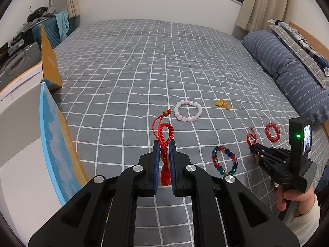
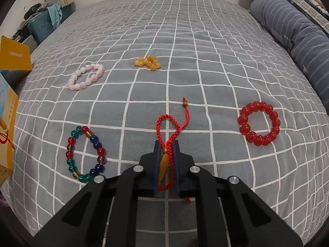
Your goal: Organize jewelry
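Note:
My left gripper [image 1: 164,145] is shut on a red braided cord bracelet [image 1: 165,135] and holds it above the bed. My right gripper [image 2: 167,145] is shut on a second red cord bracelet [image 2: 168,129] with an amber pendant; it also shows in the left wrist view [image 1: 254,146]. On the bedspread lie a pink bead bracelet [image 1: 187,111] [image 2: 86,79], an amber bead bracelet [image 1: 223,104] [image 2: 148,62], a red bead bracelet [image 1: 272,132] [image 2: 259,123] and a multicoloured bead bracelet [image 1: 224,160] [image 2: 86,154].
A grey checked bedspread [image 1: 144,61] covers the bed. An open yellow and blue box [image 1: 55,135] [image 2: 8,123] stands at the left edge. A blue striped pillow [image 1: 287,74] [image 2: 298,30] lies on the right. Suitcases [image 1: 49,30] stand at the far left.

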The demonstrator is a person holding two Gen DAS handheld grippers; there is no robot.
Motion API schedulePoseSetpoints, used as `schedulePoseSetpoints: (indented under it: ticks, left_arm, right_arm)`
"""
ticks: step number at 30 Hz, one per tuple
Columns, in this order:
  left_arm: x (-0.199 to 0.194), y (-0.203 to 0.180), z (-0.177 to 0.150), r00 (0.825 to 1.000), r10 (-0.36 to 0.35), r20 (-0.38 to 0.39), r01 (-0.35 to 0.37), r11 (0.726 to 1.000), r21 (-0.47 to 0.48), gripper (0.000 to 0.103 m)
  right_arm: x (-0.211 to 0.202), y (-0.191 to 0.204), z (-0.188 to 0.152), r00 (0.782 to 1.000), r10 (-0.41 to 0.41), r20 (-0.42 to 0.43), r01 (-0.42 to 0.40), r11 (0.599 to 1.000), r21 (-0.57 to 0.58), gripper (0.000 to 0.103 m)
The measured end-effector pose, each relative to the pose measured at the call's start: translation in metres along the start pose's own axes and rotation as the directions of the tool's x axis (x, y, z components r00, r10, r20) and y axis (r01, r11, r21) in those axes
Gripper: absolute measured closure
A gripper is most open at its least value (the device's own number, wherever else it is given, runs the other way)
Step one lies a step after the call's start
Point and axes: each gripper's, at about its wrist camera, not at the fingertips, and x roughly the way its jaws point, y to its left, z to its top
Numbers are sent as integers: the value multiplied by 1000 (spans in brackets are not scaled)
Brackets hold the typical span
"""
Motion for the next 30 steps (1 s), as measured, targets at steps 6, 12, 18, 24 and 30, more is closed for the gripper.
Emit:
schedulePoseSetpoints:
  ticks: [6, 12, 18, 24, 30]
  left_arm:
    - [0, 0, 0, 1000, -1, 1, 1, 1000, 0, 94]
    - [-4, -2, 3, 1000, -7, 8, 7, 1000, 2, 94]
    - [-7, -3, 5, 1000, -9, 16, 9, 1000, 7, 94]
    - [8, 0, 5, 1000, 10, 8, -10, 1000, -2, 87]
    - [42, -3, -8, 998, 65, 10, -66, 997, 31, 51]
  right_arm:
    - [-15, 2, 5, 999, 8, 32, -8, 1000, 2, 98]
    - [-29, 3, 9, 998, 13, 59, -12, 1000, -3, 98]
    - [-48, 7, 14, 995, 21, 95, -20, 1000, -10, 98]
    - [-68, 13, 19, 990, 32, 135, -29, 999, -25, 98]
    - [-72, 15, 16, 989, 41, 145, -37, 999, -34, 98]
